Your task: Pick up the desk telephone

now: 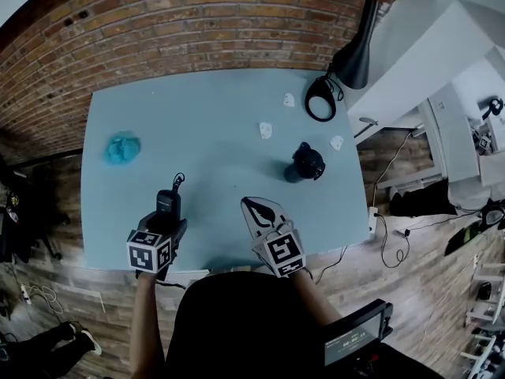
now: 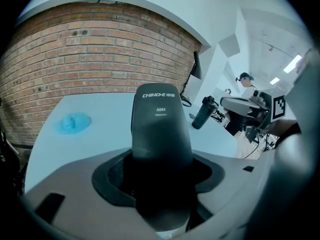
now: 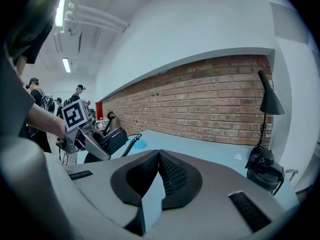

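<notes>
The black desk telephone (image 1: 167,204) sits between the jaws of my left gripper (image 1: 166,218), near the front left of the pale blue table (image 1: 213,125). In the left gripper view its dark rounded body (image 2: 161,129) fills the gap, with both pads against its sides. From the right gripper view, the left gripper (image 3: 92,143) holds the telephone (image 3: 113,139) tilted, and its coiled cord (image 3: 131,145) trails down to the table. My right gripper (image 1: 260,212) hovers over the front middle of the table. Its jaws (image 3: 159,155) meet at the tips with nothing between them.
A crumpled blue cloth (image 1: 122,148) lies at the table's left. A black flask (image 1: 304,163) stands right of centre. A black desk lamp (image 1: 355,50) and a coiled cable (image 1: 320,99) occupy the back right corner. Small white pieces (image 1: 266,130) lie near them. A brick wall runs behind the table.
</notes>
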The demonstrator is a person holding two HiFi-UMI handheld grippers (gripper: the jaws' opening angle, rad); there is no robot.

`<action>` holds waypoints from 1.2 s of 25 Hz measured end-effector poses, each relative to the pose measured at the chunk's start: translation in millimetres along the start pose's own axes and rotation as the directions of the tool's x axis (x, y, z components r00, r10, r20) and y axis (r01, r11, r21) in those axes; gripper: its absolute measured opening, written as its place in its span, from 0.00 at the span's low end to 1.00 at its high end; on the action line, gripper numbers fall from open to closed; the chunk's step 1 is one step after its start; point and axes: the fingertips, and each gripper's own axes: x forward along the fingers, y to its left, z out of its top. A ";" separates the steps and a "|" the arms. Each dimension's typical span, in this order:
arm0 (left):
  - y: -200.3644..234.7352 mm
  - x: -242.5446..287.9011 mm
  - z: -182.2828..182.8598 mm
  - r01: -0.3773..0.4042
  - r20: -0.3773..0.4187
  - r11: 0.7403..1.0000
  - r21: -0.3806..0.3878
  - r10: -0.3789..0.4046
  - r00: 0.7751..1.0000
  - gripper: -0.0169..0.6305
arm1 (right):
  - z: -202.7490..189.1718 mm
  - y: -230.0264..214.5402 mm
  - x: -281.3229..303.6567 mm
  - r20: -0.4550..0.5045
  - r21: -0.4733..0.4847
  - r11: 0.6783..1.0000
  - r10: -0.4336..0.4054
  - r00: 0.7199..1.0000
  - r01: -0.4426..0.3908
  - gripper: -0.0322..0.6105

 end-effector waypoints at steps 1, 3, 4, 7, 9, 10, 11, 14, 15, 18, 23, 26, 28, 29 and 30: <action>0.7 -1.5 -0.8 -0.003 0.000 1.000 0.007 0.003 1.000 0.48 | 0.1 2.3 0.3 -0.003 -0.001 1.000 0.001 1.000 -0.001 0.09; 1.6 -4.2 -4.0 -0.008 -0.007 1.000 0.019 0.009 1.000 0.48 | -0.9 5.7 0.7 -0.008 -0.005 1.000 -0.001 1.000 0.001 0.08; 1.2 -5.9 -5.8 -0.007 -0.011 1.000 0.022 0.007 1.000 0.48 | -1.2 7.5 1.0 -0.009 -0.006 1.000 -0.002 1.000 0.002 0.08; -1.0 -13.9 -8.7 -0.007 -0.004 0.999 0.033 0.007 1.000 0.48 | -0.6 15.0 3.6 -0.010 -0.002 1.000 0.005 1.000 -0.005 0.08; -1.1 -20.2 -8.2 -0.020 0.017 0.999 0.046 0.020 1.000 0.48 | -3.2 18.3 5.6 -0.013 -0.003 1.000 0.006 1.000 -0.006 0.08; -0.8 -22.8 -7.7 -0.029 0.027 0.998 0.051 0.027 0.999 0.48 | -5.2 19.6 6.6 -0.016 -0.004 1.000 0.006 1.000 -0.006 0.08; -0.4 -25.1 -7.5 -0.037 0.035 0.998 0.057 0.035 0.999 0.48 | -6.0 21.2 7.8 -0.017 -0.004 1.000 0.008 1.000 -0.008 0.08; 1.4 -29.6 -7.3 -0.051 0.055 0.996 0.068 0.048 0.997 0.48 | -3.4 27.0 12.1 -0.015 -0.003 1.000 0.018 1.000 -0.018 0.08; 1.8 -31.2 -6.4 -0.051 0.063 0.996 0.069 0.047 0.997 0.48 | -1.5 29.3 13.8 -0.013 -0.005 1.000 0.021 1.000 -0.022 0.08; 6.2 -37.2 -1.7 -0.053 0.099 0.996 0.076 0.046 0.994 0.48 | 4.0 36.3 20.6 -0.006 -0.012 0.999 0.031 1.000 -0.031 0.08; 9.6 -43.4 0.9 -0.058 0.157 0.996 0.061 0.048 0.986 0.48 | 0.9 35.9 24.4 -0.021 -0.036 0.999 0.030 0.999 -0.030 0.08; 13.8 -47.6 6.0 -0.066 0.187 0.996 0.062 0.053 0.981 0.48 | 8.2 39.5 28.2 -0.011 -0.043 0.999 0.033 0.999 -0.033 0.08; 15.5 -49.3 13.8 -0.073 0.215 0.995 0.064 0.058 0.975 0.48 | 13.0 40.0 30.9 -0.003 -0.058 0.998 0.035 0.999 -0.035 0.08; 14.9 -49.3 18.6 -0.074 0.231 0.995 0.068 0.056 0.971 0.48 | 17.7 39.8 31.7 0.004 -0.065 0.997 0.038 0.999 -0.038 0.08; 13.7 -49.3 24.0 -0.073 0.246 0.995 0.072 0.053 0.968 0.48 | 23.0 39.3 32.4 0.011 -0.074 0.997 0.040 0.999 -0.039 0.08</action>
